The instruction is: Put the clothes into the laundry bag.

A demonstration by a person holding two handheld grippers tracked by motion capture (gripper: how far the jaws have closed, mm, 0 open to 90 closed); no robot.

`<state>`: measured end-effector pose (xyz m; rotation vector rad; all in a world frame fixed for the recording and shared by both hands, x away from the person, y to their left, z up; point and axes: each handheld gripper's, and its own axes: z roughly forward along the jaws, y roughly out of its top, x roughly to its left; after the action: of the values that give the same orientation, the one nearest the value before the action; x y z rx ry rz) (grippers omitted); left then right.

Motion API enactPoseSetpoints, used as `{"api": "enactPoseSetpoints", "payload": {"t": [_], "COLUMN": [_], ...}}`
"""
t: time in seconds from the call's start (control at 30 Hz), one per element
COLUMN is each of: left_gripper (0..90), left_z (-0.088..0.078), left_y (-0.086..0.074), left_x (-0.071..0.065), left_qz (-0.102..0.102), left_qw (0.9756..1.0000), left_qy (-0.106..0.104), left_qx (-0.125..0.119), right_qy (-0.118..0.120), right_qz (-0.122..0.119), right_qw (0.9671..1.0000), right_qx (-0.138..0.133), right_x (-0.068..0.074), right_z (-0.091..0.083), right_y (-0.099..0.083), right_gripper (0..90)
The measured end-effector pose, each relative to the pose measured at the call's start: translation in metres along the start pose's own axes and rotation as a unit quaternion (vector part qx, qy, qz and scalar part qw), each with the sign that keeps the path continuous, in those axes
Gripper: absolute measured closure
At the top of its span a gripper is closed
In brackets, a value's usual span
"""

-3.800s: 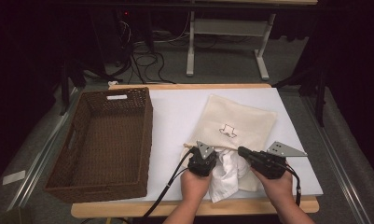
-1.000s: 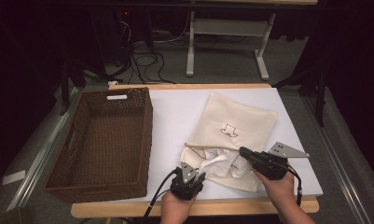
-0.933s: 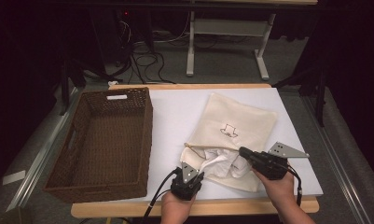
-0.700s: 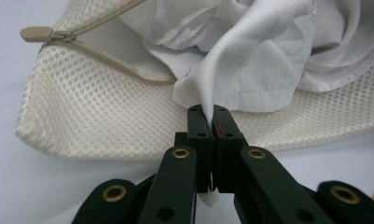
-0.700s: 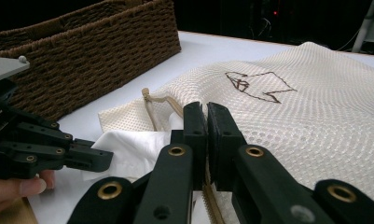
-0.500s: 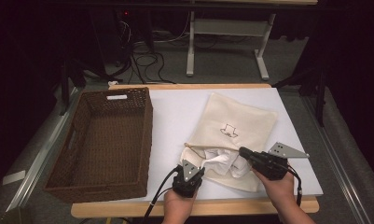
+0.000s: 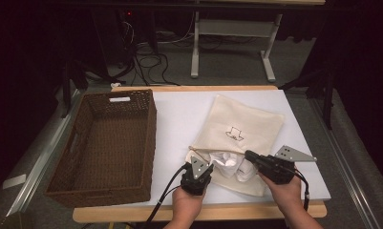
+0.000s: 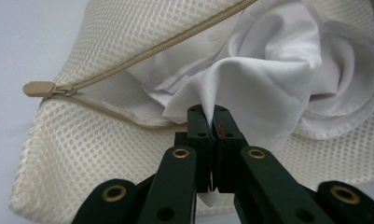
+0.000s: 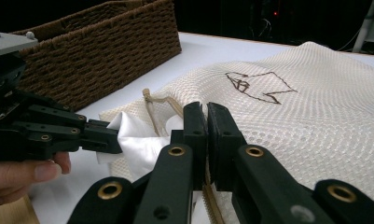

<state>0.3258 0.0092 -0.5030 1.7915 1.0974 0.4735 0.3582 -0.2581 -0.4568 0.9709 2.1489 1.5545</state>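
Note:
A cream mesh bag (image 7: 249,121) with a small printed logo lies on the white table, its zipper open toward me. A crumpled white cloth (image 7: 229,162) bulges out of the opening. My left gripper (image 7: 207,166) is at the bag's near left corner. In the left gripper view its jaws (image 8: 213,116) are shut on a fold of the white cloth (image 8: 268,79), just right of the tan zipper pull (image 8: 38,88). My right gripper (image 7: 249,155) is shut on the bag's zipper edge; the zipper tape passes under its closed jaws (image 9: 207,116).
A dark brown wicker basket (image 7: 148,133) stands on the left of the table, with nothing in it. The white table top (image 7: 179,114) lies bare between the basket and the bag. Black cables trail from both grippers over the front edge.
The left gripper drew back toward the front edge, then edged forward again to the cloth and closed on its fold. The white cloth lies further into the bag opening. The right gripper held still.

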Motion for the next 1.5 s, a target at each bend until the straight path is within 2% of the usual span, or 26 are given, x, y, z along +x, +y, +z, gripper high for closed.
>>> {"api": "enactPoseSetpoints", "payload": {"t": [0.1, 0.43, 0.67, 0.97, 1.07, 1.2, 1.23, 1.3, 1.33, 1.4, 1.5], "left_gripper": [88.0, 88.0, 87.9, 87.6, 86.7, 79.7, 76.7, 63.4, 63.4, 54.8, 47.6], "left_z": [0.003, 0.012, 0.037, 0.056, 0.064, 0.07, 0.069, 0.065, 0.062, 0.055, 0.044], "left_y": [0.003, 0.011, 0.02, 0.026, 0.029, 0.029, 0.029, 0.027, 0.027, 0.026, 0.021], "left_x": [-0.002, -0.005, -0.015, -0.021, -0.024, -0.025, -0.024, -0.021, -0.019, -0.016, -0.009], "left_qz": [-0.005, -0.006, -0.008, -0.009, -0.007, 0.005, 0.007, 0.007, 0.009, 0.003, 0.011], "left_qw": [1.0, 1.0, 0.9999, 0.9999, 0.9998, 0.9998, 0.9998, 0.9998, 0.9995, 0.9994, 0.999], "left_qy": [-0.003, 0.0, 0.012, 0.01, 0.016, 0.016, 0.015, 0.017, 0.022, 0.027, 0.035], "left_qx": [-0.005, -0.005, 0.001, 0.004, 0.005, 0.008, 0.009, 0.013, 0.019, 0.02, 0.025], "right_qy": [0.001, -0.001, -0.001, 0.001, 0.002, 0.001, 0.001, 0.001, 0.001, 0.001, 0.0], "right_qz": [-0.003, -0.001, 0.0, 0.0, 0.001, 0.002, 0.003, 0.004, 0.004, 0.003, 0.0], "right_qw": [1.0, 1.0, 1.0, 1.0, 1.0, 1.0, 1.0, 1.0, 1.0, 1.0, 1.0], "right_qx": [-0.001, -0.001, -0.002, -0.001, -0.001, -0.002, -0.002, -0.002, -0.002, -0.001, -0.002], "right_x": [0.0, 0.001, 0.001, 0.0, 0.0, -0.001, -0.001, -0.001, -0.001, -0.001, 0.0], "right_z": [0.0, 0.0, 0.0, -0.001, -0.001, -0.002, -0.002, -0.002, -0.002, -0.003, -0.003], "right_y": [0.0, 0.001, 0.001, 0.001, 0.001, 0.0, 0.0, 0.0, 0.0, 0.0, 0.0], "right_gripper": [87.9, 87.9, 87.9, 87.9, 87.9, 87.9, 87.9, 87.9, 87.9, 87.9, 87.9]}}
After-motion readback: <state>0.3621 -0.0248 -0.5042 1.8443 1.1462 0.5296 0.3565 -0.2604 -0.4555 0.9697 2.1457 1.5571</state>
